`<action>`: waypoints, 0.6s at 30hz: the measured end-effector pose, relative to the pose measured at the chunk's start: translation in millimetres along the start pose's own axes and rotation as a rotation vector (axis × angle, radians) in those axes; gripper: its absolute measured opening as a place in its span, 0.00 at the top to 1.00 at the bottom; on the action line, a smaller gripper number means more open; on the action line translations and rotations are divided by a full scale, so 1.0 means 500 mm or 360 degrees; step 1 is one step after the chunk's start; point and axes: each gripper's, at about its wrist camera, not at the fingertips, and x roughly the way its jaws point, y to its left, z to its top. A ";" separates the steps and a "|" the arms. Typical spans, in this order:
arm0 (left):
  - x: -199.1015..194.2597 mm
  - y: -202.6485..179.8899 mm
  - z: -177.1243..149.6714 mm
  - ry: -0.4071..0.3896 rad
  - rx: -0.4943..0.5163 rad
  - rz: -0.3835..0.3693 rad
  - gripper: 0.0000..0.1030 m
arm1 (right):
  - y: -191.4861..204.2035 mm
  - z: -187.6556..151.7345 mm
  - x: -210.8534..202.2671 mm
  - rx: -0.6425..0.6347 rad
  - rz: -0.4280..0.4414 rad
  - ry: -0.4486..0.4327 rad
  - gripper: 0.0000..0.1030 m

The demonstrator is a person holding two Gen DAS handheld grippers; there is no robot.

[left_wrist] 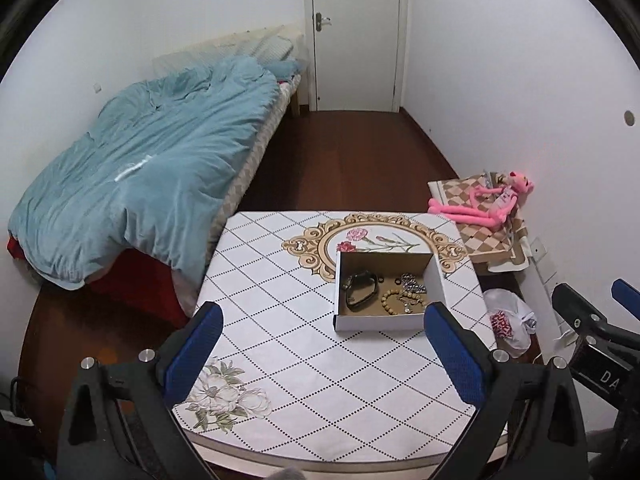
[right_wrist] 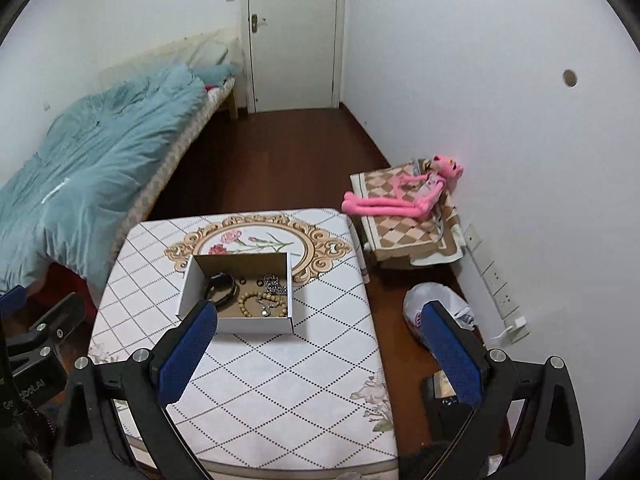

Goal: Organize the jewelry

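Note:
A shallow open cardboard box point(left_wrist: 380, 322) stands on the patterned table point(left_wrist: 288, 344); it also shows in the right wrist view point(right_wrist: 256, 325). Inside lie a black wristband point(left_wrist: 362, 290), a wooden bead bracelet point(left_wrist: 390, 300), silver chain jewelry point(left_wrist: 412, 282) and small dark rings point(left_wrist: 380, 279). The same wristband point(right_wrist: 222, 285), beads point(right_wrist: 256, 302) and chain point(right_wrist: 274, 282) show in the right wrist view. My left gripper point(left_wrist: 324, 336) is open and empty, above the table just short of the box. My right gripper point(right_wrist: 318, 334) is open and empty, to the right of the box.
A bed with a blue duvet point(left_wrist: 140, 168) lies left of the table. A low stand with a checkered cloth point(left_wrist: 488, 232) and a pink plush toy point(left_wrist: 484, 204) is at the right wall. A white plastic bag point(left_wrist: 508, 320) lies on the floor. A closed door point(left_wrist: 356, 32) is at the back.

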 end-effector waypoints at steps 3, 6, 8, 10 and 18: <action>-0.030 0.001 0.004 -0.0023 0.0002 -0.0008 0.00 | 0.000 0.002 -0.051 0.0000 -0.0002 -0.0057 0.00; -0.055 0.003 0.004 -0.0041 0.0001 -0.0022 0.00 | 0.002 0.003 -0.091 0.0001 0.0008 -0.0100 0.00; -0.069 0.003 0.004 -0.0047 0.0010 -0.0018 0.00 | 0.002 0.003 -0.113 0.0004 0.0021 -0.0119 0.00; -0.078 0.003 0.002 -0.0040 0.0011 -0.0022 0.00 | 0.002 0.000 -0.131 0.0003 0.0022 -0.0139 0.00; -0.083 -0.001 0.000 0.0001 -0.0005 -0.0034 0.00 | -0.010 0.003 -0.140 0.0012 0.0024 -0.0099 0.00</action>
